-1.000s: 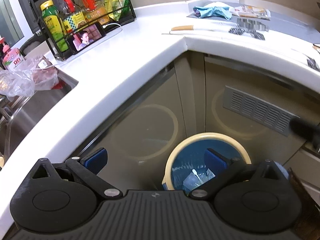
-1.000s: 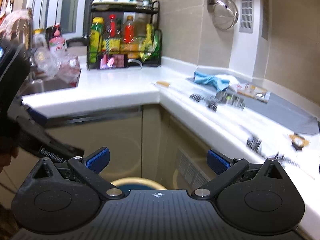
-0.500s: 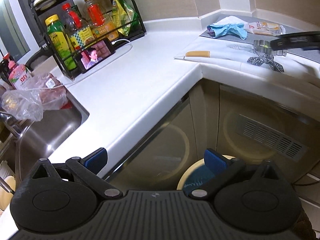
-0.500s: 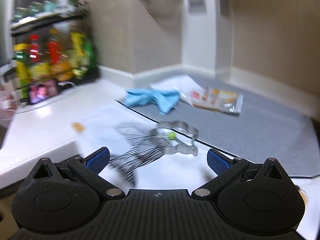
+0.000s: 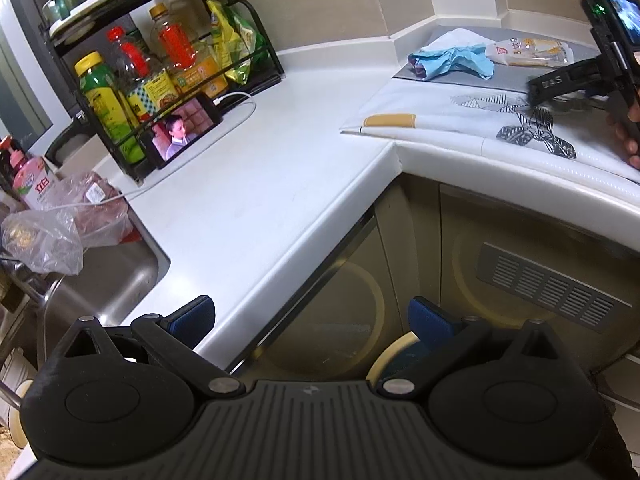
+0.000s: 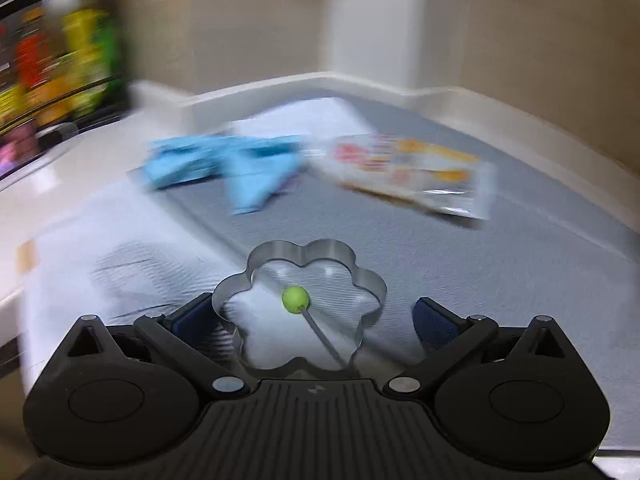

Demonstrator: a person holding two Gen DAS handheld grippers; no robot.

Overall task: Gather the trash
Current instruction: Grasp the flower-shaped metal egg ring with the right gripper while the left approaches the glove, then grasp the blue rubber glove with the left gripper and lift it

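A crumpled blue wrapper (image 6: pixel 232 164) and a printed snack packet (image 6: pixel 412 176) lie on the grey mat (image 6: pixel 500 272) at the back of the counter; both are blurred. My right gripper (image 6: pixel 316 320) is open above a flower-shaped metal ring (image 6: pixel 360 276) with a green knob (image 6: pixel 295 299), short of the trash. In the left wrist view the blue wrapper (image 5: pixel 452 60) and packet (image 5: pixel 528 50) sit far right. My left gripper (image 5: pixel 310 316) is open and holds nothing, over the counter edge. The cream rim of the bin (image 5: pixel 390 356) peeks out below it.
A black rack of bottles (image 5: pixel 160 80) and a phone playing video (image 5: pixel 184 132) stand at the back left. A sink (image 5: pixel 100 280) with plastic bags (image 5: pixel 52 236) is at left. A white patterned cloth (image 5: pixel 480 120) covers the corner. A hand (image 5: pixel 628 136) holds the right tool.
My left gripper has risen from over the bin and now looks across the counter. My right gripper swung right and moved in over the metal ring toward the trash.
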